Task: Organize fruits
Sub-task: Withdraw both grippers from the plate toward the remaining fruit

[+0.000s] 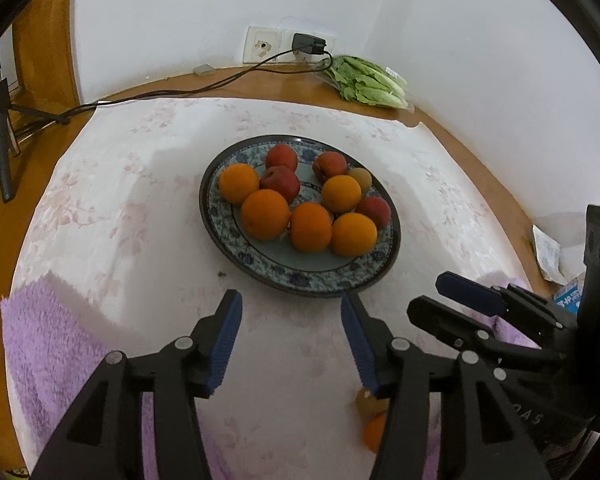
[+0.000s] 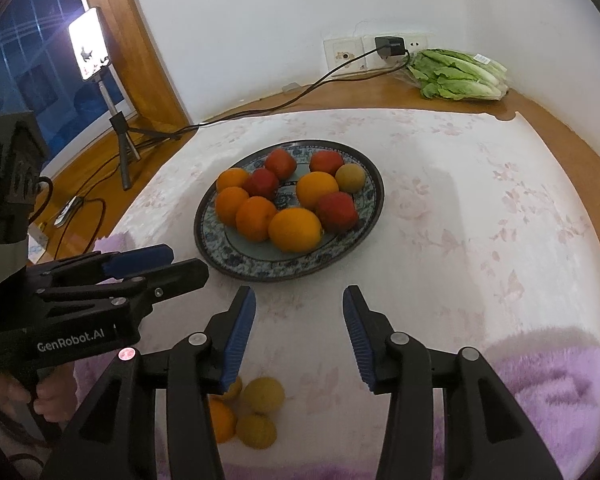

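A blue-patterned plate [image 1: 300, 285] [image 2: 260, 273] sits mid-table on the white cloth, holding several oranges [image 1: 265, 214] [image 2: 295, 229], red fruits [image 1: 280, 182] [image 2: 337, 211] and one yellow-brown fruit [image 1: 360, 178] [image 2: 350, 178]. Loose yellow fruits [image 2: 262, 394] and an orange [image 2: 221, 420] [image 1: 374, 429] lie on the cloth near the front, partly hidden by the fingers. My left gripper [image 1: 291, 300] [image 2: 186, 261] is open just short of the plate's near rim, with nothing between its blue pads. To its right, my right gripper [image 2: 299, 294] [image 1: 428, 294] is also open and empty, above the loose fruits.
A bag of lettuce [image 1: 366, 80] [image 2: 458, 72] lies at the back by the wall. A charger [image 1: 309, 44] and its cable [image 1: 180, 92] run across the back left. A lamp on a tripod [image 2: 90, 44] stands at the left. A purple towel [image 1: 48, 344] [image 2: 556, 392] lines the front edge.
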Motion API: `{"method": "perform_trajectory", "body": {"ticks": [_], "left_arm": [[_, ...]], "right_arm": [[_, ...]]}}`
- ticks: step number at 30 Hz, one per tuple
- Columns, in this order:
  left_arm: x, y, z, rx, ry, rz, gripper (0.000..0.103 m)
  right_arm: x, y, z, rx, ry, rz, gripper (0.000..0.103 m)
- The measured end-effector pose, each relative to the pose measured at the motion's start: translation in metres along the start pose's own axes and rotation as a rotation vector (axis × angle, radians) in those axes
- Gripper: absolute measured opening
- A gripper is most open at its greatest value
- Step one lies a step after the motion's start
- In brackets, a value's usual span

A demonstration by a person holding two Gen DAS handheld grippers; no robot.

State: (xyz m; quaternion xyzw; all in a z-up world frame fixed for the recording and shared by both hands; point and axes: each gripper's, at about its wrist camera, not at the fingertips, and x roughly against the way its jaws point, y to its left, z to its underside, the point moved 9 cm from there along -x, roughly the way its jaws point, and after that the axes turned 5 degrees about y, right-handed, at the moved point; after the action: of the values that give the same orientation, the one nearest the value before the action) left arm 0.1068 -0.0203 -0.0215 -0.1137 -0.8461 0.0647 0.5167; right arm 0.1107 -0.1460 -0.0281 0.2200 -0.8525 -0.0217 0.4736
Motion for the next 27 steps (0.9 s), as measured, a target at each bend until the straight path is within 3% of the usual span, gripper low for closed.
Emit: {"method": "perform_trajectory", "body": {"ticks": [27], "left_arm": [[0.023,-0.001,0.065,0.003,0.054,0.003,0.058]], "right_arm": [[0.021,-0.009,0.062,-0.089,0.049,-0.009,0.047]]}}
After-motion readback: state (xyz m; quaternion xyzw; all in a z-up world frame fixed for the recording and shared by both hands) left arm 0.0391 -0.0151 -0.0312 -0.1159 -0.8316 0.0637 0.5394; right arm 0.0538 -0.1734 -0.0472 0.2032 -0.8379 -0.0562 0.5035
